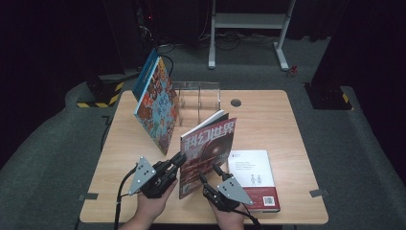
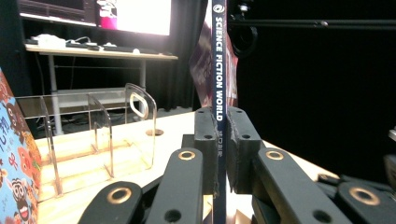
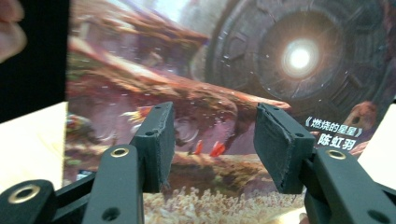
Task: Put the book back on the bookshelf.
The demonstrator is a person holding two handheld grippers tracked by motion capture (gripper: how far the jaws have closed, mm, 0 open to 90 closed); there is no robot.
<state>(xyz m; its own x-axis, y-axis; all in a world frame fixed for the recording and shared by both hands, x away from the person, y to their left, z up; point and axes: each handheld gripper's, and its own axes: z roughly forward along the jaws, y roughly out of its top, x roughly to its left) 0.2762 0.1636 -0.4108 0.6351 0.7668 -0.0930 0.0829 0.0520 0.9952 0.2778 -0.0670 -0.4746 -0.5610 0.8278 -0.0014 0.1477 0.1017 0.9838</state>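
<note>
Your magazine (image 1: pixel 207 152) stands upright on the desk (image 1: pixel 268 120), near the clear rack (image 1: pixel 197 98). Left tongs (image 1: pixel 178 159) pinch its spine; right tongs (image 1: pixel 209 175) gape empty. A one-sided grip could let it topple.

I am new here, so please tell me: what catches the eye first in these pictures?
A red science-fiction magazine stands upright at the table's near middle, its spine clamped in the left gripper. The right gripper sits open beside its cover. Behind, a colourful book leans by a clear rack.
</note>
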